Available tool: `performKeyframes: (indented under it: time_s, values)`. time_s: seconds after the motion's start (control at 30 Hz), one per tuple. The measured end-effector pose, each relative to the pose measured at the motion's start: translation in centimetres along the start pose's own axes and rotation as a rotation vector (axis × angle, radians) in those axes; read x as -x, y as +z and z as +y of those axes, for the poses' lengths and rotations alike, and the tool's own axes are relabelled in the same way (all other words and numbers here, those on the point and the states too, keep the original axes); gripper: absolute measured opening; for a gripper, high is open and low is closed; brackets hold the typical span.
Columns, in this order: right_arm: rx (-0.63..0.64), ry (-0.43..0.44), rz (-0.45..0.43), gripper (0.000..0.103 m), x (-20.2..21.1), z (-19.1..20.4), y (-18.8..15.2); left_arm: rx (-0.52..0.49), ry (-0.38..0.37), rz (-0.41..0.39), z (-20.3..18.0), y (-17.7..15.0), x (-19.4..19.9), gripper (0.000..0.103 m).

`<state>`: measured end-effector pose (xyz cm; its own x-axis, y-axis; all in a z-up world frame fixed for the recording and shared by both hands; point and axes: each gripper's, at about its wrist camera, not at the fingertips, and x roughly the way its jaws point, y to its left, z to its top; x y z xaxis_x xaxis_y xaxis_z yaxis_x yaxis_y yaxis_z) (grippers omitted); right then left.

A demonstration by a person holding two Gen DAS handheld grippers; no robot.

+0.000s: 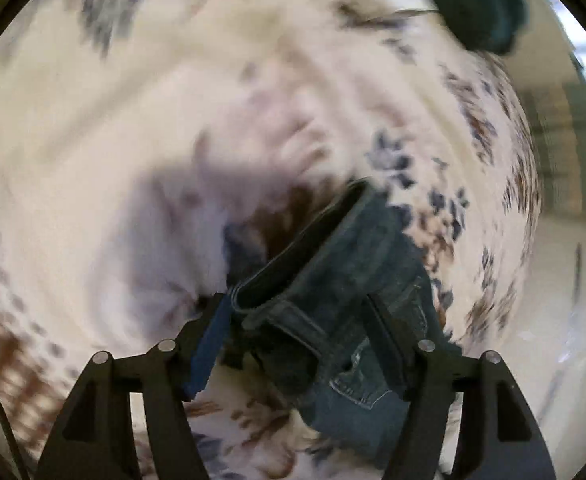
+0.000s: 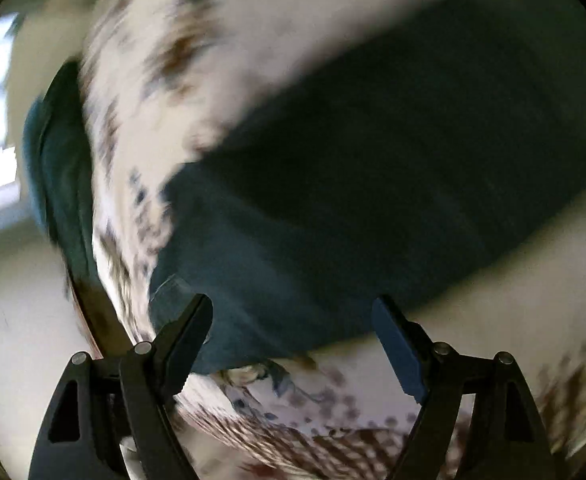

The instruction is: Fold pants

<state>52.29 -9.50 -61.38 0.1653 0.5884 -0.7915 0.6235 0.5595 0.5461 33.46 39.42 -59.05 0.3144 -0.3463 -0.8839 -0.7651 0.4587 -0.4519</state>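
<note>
- The pants (image 1: 353, 280) lie on a bed with a flowered cover (image 1: 133, 120), and both views are much blurred.
- My left tongs (image 1: 297, 304) have a thick bunch of denim between the jaws. It is the waist part, with a band and a pocket seam showing.
- This bunch fills the gap, and it looks sharp while the bed around it is smeared. So I judge that it is clenched and travels with the tongs, though I cannot see the pads press.
- From the left tongs the denim goes forward and a little to the right, away from the fingertips.
- My right tongs (image 2: 293, 302) are released, the jaws stand wide and nothing is between them.
- In the right view the dark cloth (image 2: 333, 220), which I take for the rest of the pants, lies just ahead of the fingertips. Its near border is level with them.
- Its long axis runs there from the lower left toward the upper right, across the line of the tongs and not along it.
- So the left hand has the pants already, and the right hand is the free one and is near to the loose part.
- I think the next move turns on this: the right tongs must go forward over the near border, with the jaws across that edge.
</note>
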Motion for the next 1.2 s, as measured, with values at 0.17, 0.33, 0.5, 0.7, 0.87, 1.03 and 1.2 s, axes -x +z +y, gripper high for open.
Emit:
performKeyframes:
  time_s: [0.17, 0.33, 0.5, 0.7, 0.87, 1.03, 1.2]
  values:
    - [-0.179, 0.095, -0.036, 0.083, -4.8, -4.9, -0.1, 0.04, 0.036, 0.02, -0.1, -0.5, -4.1, 0.071]
    - [-0.236, 0.058, -0.147, 0.031, -5.9, -4.6, -0.3, -0.187, 0.201, -0.162, -3.1, -2.2, -2.0, 0.034]
    - [-0.042, -0.018, -0.188, 0.015, -3.1, -2.7, -1.6, -0.254, 0.275, -0.148, -1.3, -1.0, -2.3, 0.034]
    - [-0.124, 0.01, -0.004, 0.024, -5.4, -6.0, 0.9, -0.372, 0.337, -0.127, -4.7, -2.5, -0.2, 0.043]
    - [-0.02, -0.054, -0.004, 0.06, 0.9, -7.1, 0.4, -0.493, 0.347, -0.182, -8.3, -8.9, 3.8, 0.053]
    - [-0.096, -0.106, -0.219, 0.06, 11.2, -12.9, 2.9, -0.643, 0.202, -0.039, -16.7, -16.0, -2.6, 0.062]
    - [-0.243, -0.136, -0.507, 0.06, 20.9, -20.8, 8.6, -0.733, 0.162, 0.082, -23.6, -20.0, -12.2, 0.062]
